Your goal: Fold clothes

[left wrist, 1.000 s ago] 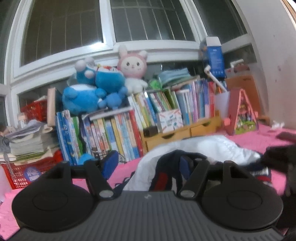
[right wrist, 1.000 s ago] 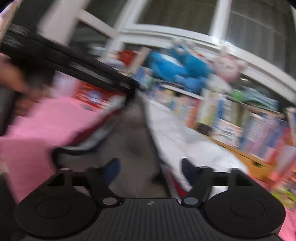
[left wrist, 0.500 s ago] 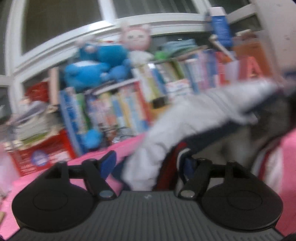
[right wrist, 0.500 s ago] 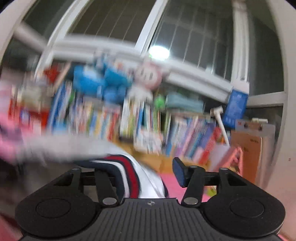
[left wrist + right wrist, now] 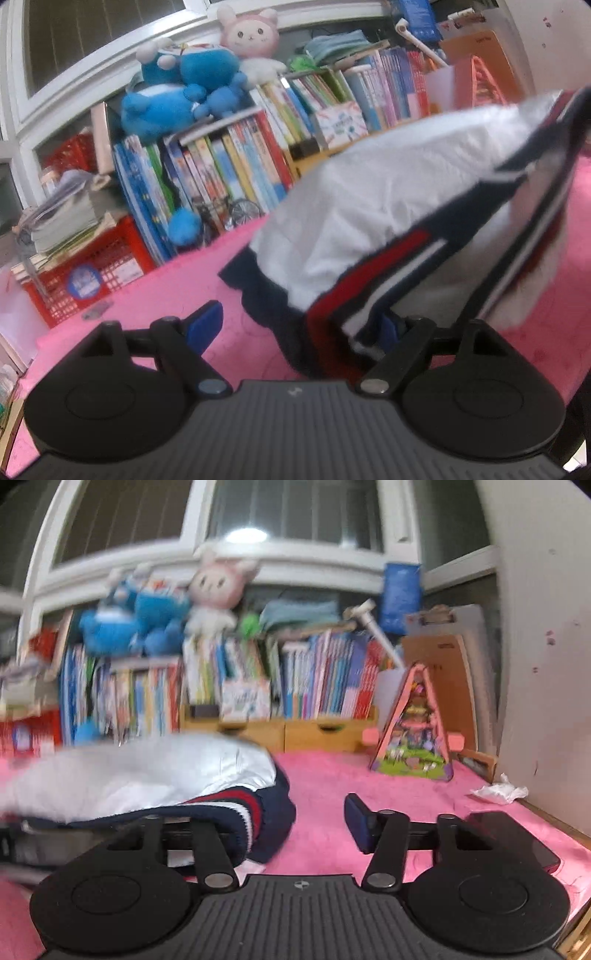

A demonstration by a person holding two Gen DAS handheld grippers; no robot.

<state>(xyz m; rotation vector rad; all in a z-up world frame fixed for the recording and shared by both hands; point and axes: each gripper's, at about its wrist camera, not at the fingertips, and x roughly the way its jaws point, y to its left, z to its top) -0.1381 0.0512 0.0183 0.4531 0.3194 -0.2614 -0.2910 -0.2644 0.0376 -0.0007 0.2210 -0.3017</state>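
Left wrist view: left gripper (image 5: 295,326) low over the pink blanket (image 5: 155,314), jaws wide and opening
Left fingers: one blue pad (image 5: 205,326) stands free over the blanket; the other is hidden under the garment's striped hem, so cloth lies between the jaws, not pinched
Garment (image 5: 388,206): white top with navy, red and white striped trim, humped up on the blanket, its near hem draped over the gripper's right-hand finger
Right wrist view: right gripper (image 5: 295,823) beside the same garment (image 5: 155,779), jaws at middling width and closing
Right fingers: dark blue pad (image 5: 356,821) clear over bare blanket (image 5: 369,779); the other finger is buried under the navy striped hem, cloth between the jaws; cannot tell whether it presses
Background: row of books (image 5: 229,173) with blue plush toys (image 5: 177,92) and a pink rabbit plush (image 5: 218,587) on top
Right edge: dark phone (image 5: 517,840) lying flat on the blanket near the wall
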